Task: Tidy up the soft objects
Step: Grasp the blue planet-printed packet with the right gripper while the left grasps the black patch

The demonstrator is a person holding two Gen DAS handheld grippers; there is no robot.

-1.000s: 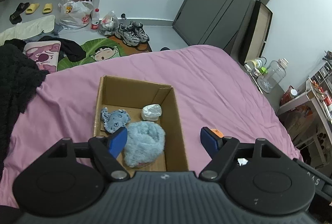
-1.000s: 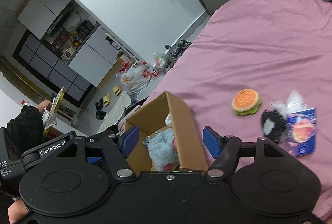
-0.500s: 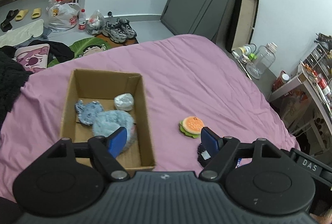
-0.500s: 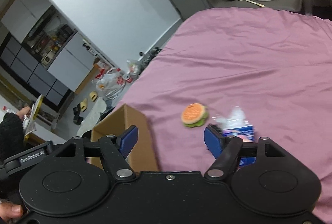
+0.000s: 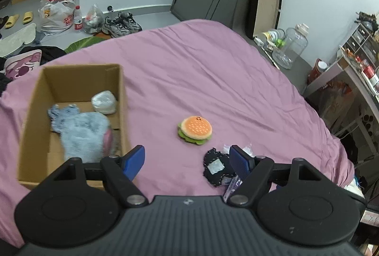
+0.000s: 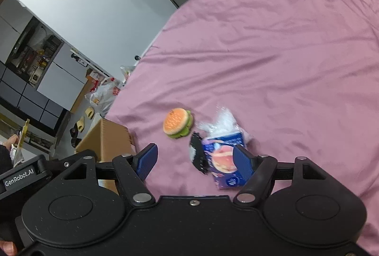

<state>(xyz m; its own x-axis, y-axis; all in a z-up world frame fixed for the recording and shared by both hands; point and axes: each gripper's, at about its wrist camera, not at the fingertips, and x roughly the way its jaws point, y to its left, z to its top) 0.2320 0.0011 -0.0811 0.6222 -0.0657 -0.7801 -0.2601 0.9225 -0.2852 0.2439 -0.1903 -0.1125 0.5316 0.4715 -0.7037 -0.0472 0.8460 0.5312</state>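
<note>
A brown cardboard box [image 5: 33,114] lies on the pink bed at left, holding a fluffy blue plush [image 5: 83,135], a smaller blue-grey plush [image 5: 60,112] and a white wad [image 5: 104,102]. A plush burger [image 5: 194,129] [image 6: 177,123] lies on the sheet right of the box. Nearer me lie a black knitted piece [image 5: 215,169] [image 6: 197,157] and a blue packet [image 6: 223,159] with clear wrapping. My left gripper [image 5: 187,160] is open and empty, above the sheet in front of the burger. My right gripper [image 6: 194,161] is open and empty, over the black piece and packet.
The pink bedsheet [image 5: 201,71] spreads wide beyond the burger. On the floor past the bed are shoes [image 5: 120,24], plastic bags [image 5: 55,15] and slippers [image 5: 19,18]. A glass jar [image 5: 292,47] stands at the bed's right. A person's hand [image 6: 9,247] holds the left gripper.
Both grippers have swung right, away from the box. The burger, black piece and packet now lie in front of the fingers. Both stayed open.
</note>
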